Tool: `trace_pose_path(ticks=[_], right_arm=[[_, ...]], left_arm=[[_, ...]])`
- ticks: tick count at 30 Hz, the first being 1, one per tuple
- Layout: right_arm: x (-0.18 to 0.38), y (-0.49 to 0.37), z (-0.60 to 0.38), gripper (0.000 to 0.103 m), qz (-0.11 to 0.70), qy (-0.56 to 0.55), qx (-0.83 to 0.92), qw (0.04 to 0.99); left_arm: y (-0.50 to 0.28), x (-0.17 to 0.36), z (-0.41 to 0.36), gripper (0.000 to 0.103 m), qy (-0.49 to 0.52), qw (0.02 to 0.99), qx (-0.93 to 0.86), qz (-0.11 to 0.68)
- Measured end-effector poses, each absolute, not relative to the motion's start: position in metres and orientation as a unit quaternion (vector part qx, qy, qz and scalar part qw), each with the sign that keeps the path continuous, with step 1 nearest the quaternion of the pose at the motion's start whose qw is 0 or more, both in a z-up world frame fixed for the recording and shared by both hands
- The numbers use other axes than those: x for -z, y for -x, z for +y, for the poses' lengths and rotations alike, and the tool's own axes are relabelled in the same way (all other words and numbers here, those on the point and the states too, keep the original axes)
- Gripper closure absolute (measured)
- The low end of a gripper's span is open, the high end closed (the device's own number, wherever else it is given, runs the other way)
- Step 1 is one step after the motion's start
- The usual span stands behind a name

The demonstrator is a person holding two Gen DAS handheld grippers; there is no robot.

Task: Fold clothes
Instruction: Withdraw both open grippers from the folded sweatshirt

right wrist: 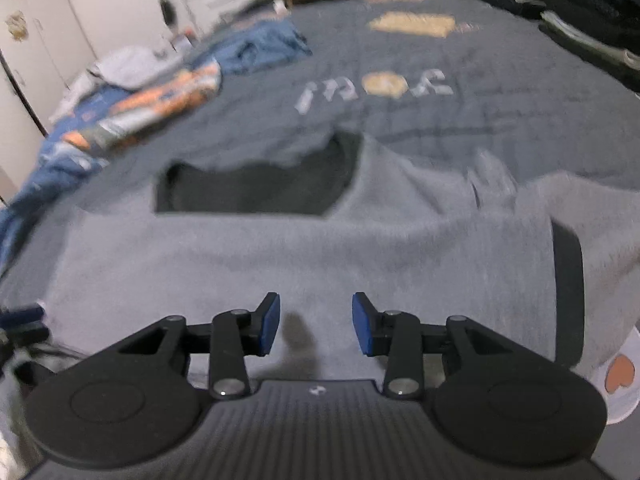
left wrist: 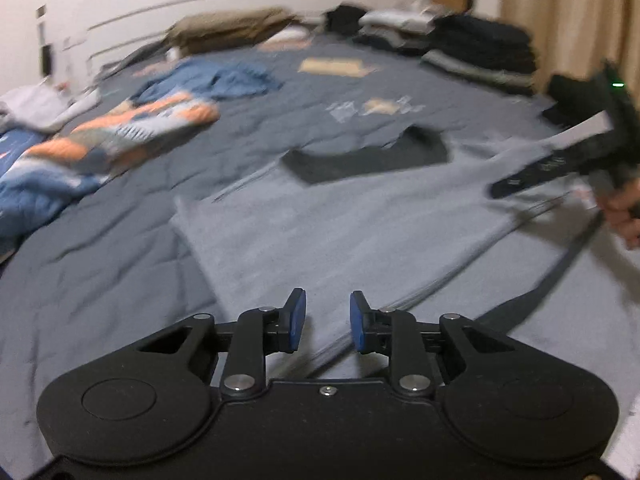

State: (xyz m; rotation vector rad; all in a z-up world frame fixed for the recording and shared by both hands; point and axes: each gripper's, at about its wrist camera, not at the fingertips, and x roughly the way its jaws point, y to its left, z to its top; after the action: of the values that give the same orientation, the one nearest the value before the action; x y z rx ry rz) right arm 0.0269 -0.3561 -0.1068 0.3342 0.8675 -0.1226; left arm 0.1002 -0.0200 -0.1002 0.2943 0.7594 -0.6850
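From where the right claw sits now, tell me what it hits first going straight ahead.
Probably the grey shirt spread on the bed: the open right claw points onto its body, short of the dark collar. Blur leaves depth uncertain.

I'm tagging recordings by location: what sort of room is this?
Most likely a bedroom: a bed under a grey-blue quilt, folded clothes stacks along its far edge, and curtains.

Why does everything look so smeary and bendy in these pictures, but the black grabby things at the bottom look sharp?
Left wrist view: the bed and grey shirt are streaked by motion blur, while the left gripper stays crisp. Right wrist view: the shirt and folded piles look soft and the right gripper sharp. In both, the fisheye lens bends straight edges and darkens the corners.
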Motion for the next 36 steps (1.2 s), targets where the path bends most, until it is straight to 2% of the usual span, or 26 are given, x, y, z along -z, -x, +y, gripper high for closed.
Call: trace_pose_path(ticks=[2, 8, 10, 11, 12, 17, 29, 34, 36], right_arm=[[0.109, -0.024, -0.362, 0.065, 0.418, -0.173, 0.067, 0.889], [0.091, -0.007, -0.377, 0.064, 0.390, -0.202, 0.074, 0.895], [0.085, 0.000, -0.384, 0.064, 0.379, -0.220, 0.077, 0.896], [0.082, 0.003, -0.388, 0.063, 0.374, -0.227, 0.078, 0.896], [0.081, 0.006, -0.391, 0.062, 0.372, -0.226, 0.082, 0.897], [0.074, 0.021, -0.407, 0.058, 0.359, -0.222, 0.098, 0.901], [0.061, 0.057, -0.461, 0.057, 0.319, -0.237, 0.172, 0.901], [0.059, 0.066, -0.471, 0.057, 0.311, -0.210, 0.198, 0.905], [0.059, 0.070, -0.475, 0.057, 0.314, -0.200, 0.204, 0.905]], left_arm=[[-0.105, 0.102, -0.017, 0.079, -0.128, 0.862, 0.312, 0.378], [-0.090, 0.066, -0.021, 0.076, -0.071, 0.876, 0.331, 0.342], [-0.084, 0.058, -0.031, 0.063, -0.051, 0.878, 0.338, 0.335], [-0.081, 0.054, -0.036, 0.053, -0.041, 0.879, 0.340, 0.331], [-0.078, 0.052, -0.041, 0.050, -0.035, 0.879, 0.343, 0.328], [-0.062, 0.048, -0.068, 0.050, -0.014, 0.879, 0.359, 0.314], [-0.047, 0.062, -0.083, 0.048, 0.098, 0.853, 0.391, 0.331], [-0.042, 0.062, -0.098, 0.048, 0.084, 0.854, 0.397, 0.326], [-0.036, 0.063, -0.107, 0.045, 0.064, 0.856, 0.401, 0.320]])
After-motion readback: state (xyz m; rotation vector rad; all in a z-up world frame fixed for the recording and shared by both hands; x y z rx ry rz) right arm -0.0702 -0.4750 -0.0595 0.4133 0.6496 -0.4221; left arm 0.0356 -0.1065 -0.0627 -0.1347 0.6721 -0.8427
